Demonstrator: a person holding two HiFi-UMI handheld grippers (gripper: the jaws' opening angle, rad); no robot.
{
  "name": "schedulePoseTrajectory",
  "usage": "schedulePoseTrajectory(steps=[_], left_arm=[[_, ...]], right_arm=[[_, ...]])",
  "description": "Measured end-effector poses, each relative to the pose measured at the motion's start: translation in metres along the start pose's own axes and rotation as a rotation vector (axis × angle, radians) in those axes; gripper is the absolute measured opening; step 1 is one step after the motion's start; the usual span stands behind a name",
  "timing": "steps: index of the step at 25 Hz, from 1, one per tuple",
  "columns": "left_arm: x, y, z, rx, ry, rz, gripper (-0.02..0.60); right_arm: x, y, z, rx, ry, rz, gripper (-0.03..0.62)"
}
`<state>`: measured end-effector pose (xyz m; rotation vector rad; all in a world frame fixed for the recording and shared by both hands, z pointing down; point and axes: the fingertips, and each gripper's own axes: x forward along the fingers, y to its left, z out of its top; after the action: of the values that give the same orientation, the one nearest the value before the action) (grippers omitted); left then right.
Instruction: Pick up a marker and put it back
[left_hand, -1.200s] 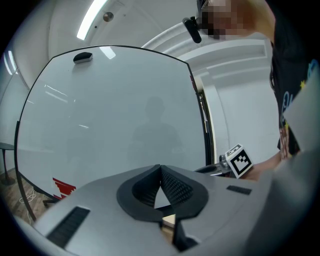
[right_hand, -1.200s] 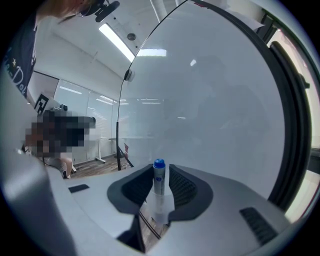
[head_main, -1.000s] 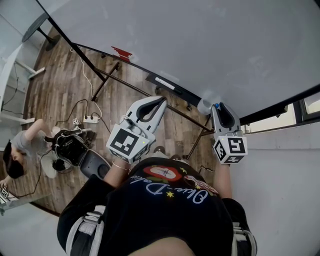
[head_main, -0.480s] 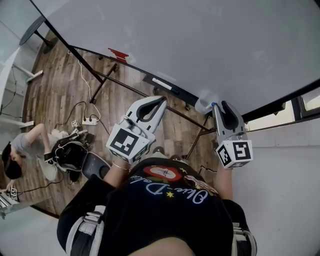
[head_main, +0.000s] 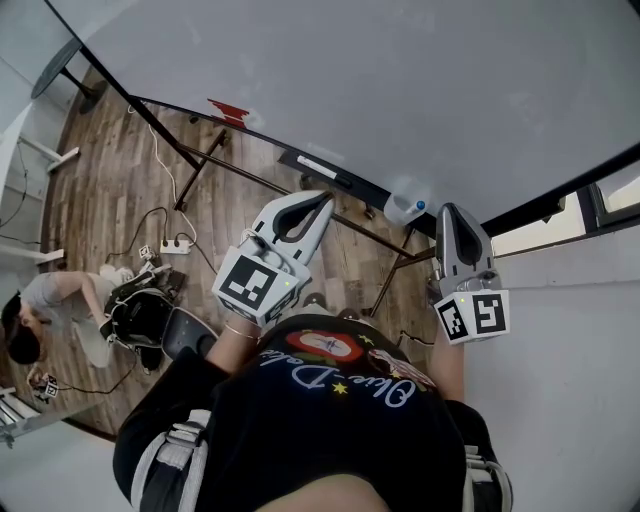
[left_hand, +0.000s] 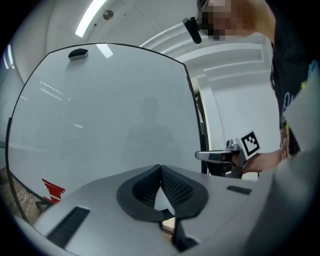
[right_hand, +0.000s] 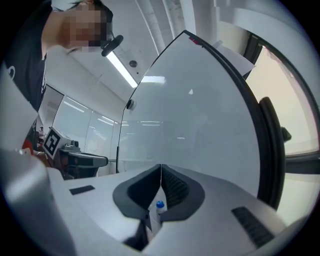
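Right gripper (head_main: 447, 208) and left gripper (head_main: 323, 197) both pinched together, empty; I'd spread right's jaws, then square onto the white blue-capped plastic marker (head_main: 404, 210) at its 9 o'clock.

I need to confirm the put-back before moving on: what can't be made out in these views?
1. Blue-capped white item: too small in the head view to call it marker or bottle. The right gripper view shows only its cap; the right hand-held gripper, jaws shut, hides the rest.
2. What it rests on: too small, head view.
3. Whiteboard ledge: hidden under the left hand-held gripper in the left gripper view.
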<state>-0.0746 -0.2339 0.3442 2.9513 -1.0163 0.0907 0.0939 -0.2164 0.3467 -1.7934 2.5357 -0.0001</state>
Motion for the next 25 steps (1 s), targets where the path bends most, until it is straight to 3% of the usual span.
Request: schedulePoseTrajectory(steps=[25], left_arm=[[0.0028, -0.0047, -0.0024, -0.005, 0.000, -0.028, 0.003]], right_arm=[[-0.0090, 0.0032, 0.0031, 0.009, 0.010, -0.006, 0.000]])
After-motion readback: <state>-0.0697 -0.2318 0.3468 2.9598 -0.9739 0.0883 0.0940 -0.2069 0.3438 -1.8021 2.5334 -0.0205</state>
